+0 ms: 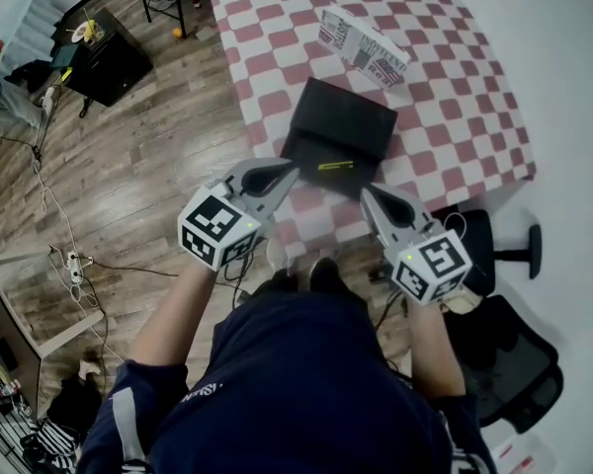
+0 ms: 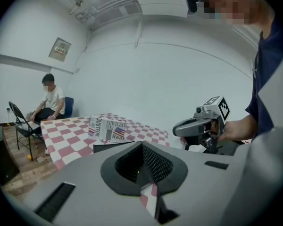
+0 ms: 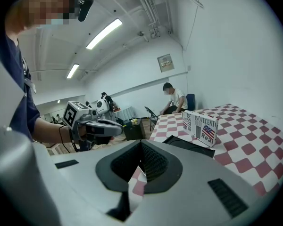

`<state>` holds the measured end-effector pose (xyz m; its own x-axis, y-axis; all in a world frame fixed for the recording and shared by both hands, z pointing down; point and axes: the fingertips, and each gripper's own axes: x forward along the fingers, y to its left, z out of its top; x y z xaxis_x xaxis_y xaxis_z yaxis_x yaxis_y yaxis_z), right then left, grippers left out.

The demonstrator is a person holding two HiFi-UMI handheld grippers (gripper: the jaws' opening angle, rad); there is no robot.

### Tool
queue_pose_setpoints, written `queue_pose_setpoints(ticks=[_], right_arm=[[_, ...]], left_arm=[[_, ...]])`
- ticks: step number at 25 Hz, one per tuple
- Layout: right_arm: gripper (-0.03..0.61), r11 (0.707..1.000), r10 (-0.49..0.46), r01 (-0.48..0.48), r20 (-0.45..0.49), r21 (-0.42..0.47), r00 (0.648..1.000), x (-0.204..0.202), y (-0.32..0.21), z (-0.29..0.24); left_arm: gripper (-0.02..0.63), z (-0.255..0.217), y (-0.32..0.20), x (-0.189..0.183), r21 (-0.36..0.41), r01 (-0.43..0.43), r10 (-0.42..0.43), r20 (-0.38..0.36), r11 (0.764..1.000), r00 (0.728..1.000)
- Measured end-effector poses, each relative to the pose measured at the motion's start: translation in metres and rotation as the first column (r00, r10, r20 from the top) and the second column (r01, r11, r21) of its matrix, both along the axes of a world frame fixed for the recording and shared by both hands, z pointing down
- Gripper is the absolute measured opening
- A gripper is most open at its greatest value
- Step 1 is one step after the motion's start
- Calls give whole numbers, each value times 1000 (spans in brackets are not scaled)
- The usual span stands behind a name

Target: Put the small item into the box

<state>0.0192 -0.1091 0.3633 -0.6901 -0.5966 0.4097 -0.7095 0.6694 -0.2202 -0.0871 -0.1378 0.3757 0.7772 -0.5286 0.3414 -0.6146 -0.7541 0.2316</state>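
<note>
An open black box point(image 1: 342, 118) lies on the red-and-white checkered table point(image 1: 445, 57), near its front edge. A thin yellow-green item point(image 1: 334, 165) rests on the box's nearer flat half. My left gripper point(image 1: 287, 172) hovers just left of that half, jaws together and empty. My right gripper point(image 1: 369, 195) hangs to the item's right, over the table's front edge, also closed on nothing. In the left gripper view the black box point(image 2: 114, 146) shows past the shut jaws point(image 2: 142, 167), with the right gripper point(image 2: 203, 125) alongside. The right gripper view shows the box point(image 3: 189, 145) beyond its jaws point(image 3: 141, 167).
A printed cardboard box point(image 1: 362, 47) stands behind the black box, also in the gripper views as the printed box point(image 2: 107, 128) point(image 3: 201, 126). A black office chair point(image 1: 499, 250) stands right of the table. A seated person point(image 2: 49, 102) and a folding chair point(image 2: 20, 124) are beyond the table. Wooden floor with cables lies left.
</note>
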Motion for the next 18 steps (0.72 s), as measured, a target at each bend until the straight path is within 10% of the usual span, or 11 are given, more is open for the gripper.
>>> queue_pose_setpoints(ticks=[18], right_arm=[[15,1000,-27,27,-16,8,1000,-9,13,-2]], left_arm=[[31,-10,10,6,28,-3,3,-20,1000,1000]])
